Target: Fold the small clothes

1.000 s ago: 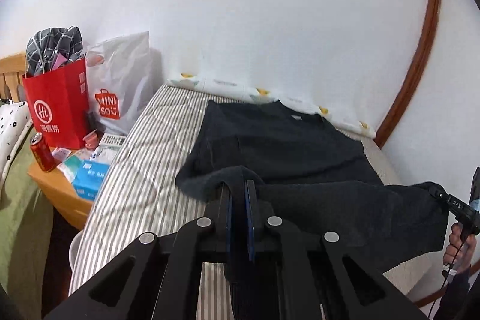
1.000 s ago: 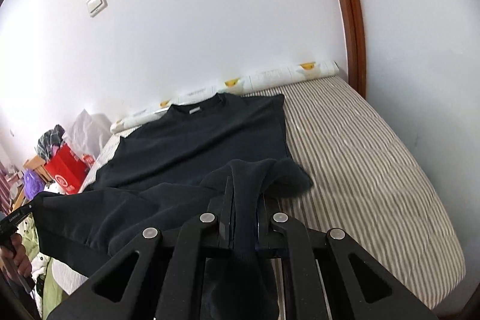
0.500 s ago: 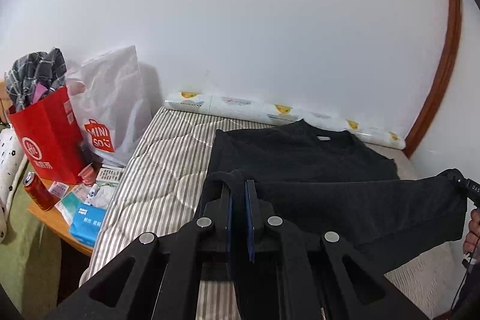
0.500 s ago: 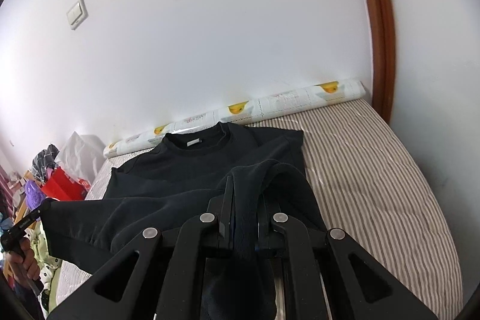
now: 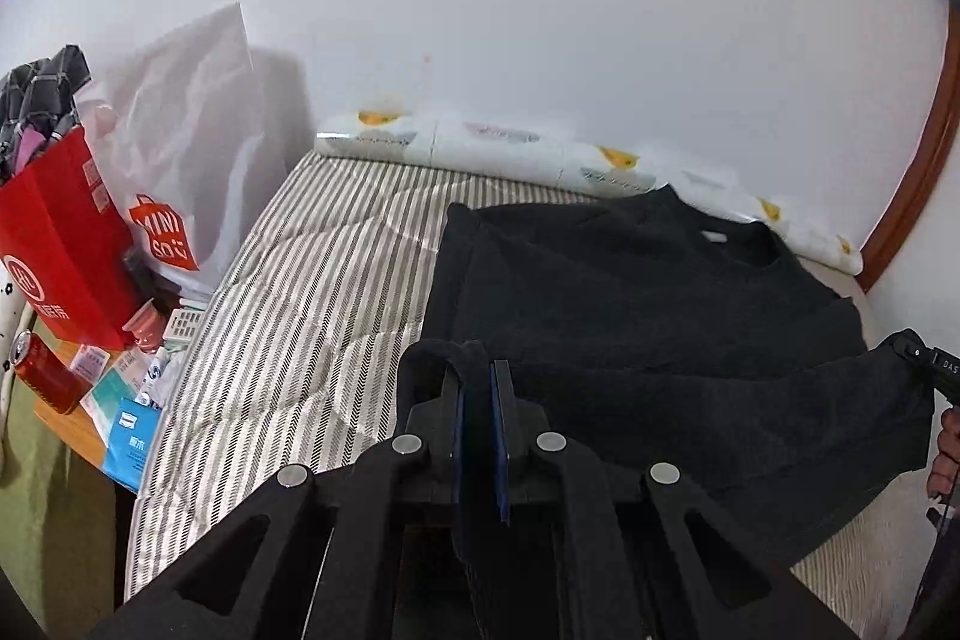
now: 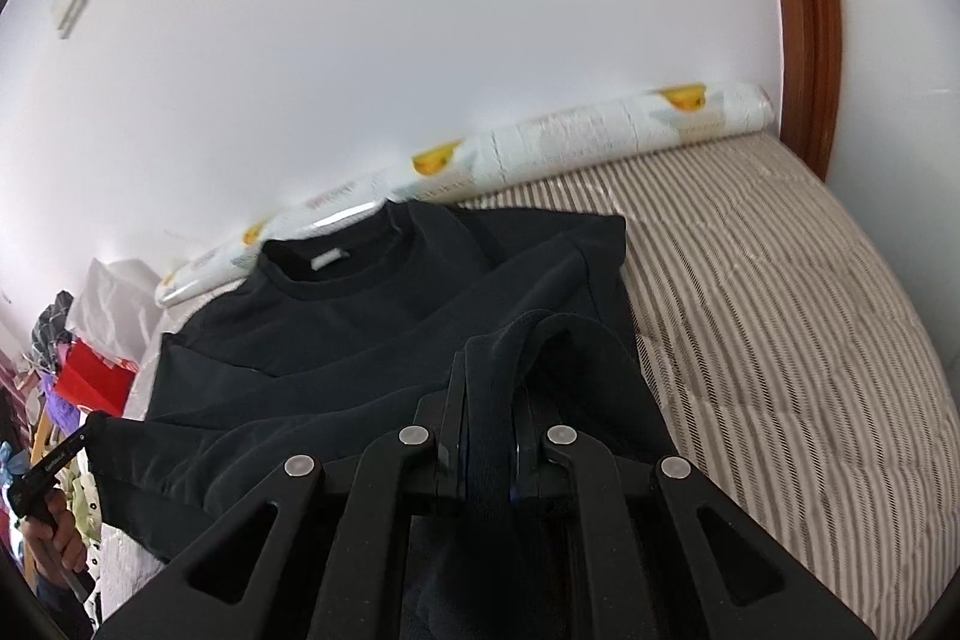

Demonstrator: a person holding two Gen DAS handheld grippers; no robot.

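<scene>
A black t-shirt lies on the striped mattress with its collar toward the wall; it also shows in the right wrist view. My left gripper is shut on the shirt's lower left corner. My right gripper is shut on the lower right corner. The hem hangs stretched between the two, lifted above the shirt's body and carried over it. The right gripper shows at the right edge of the left wrist view.
A rolled white pack with yellow prints lies along the wall at the mattress head. A red bag, a white Miniso bag, a can and small boxes crowd a side table at the left. A brown door frame stands at the right.
Both grippers have carried the held hem forward toward the collar and the wall, so the lower part of the shirt now lies further over the upper part.
</scene>
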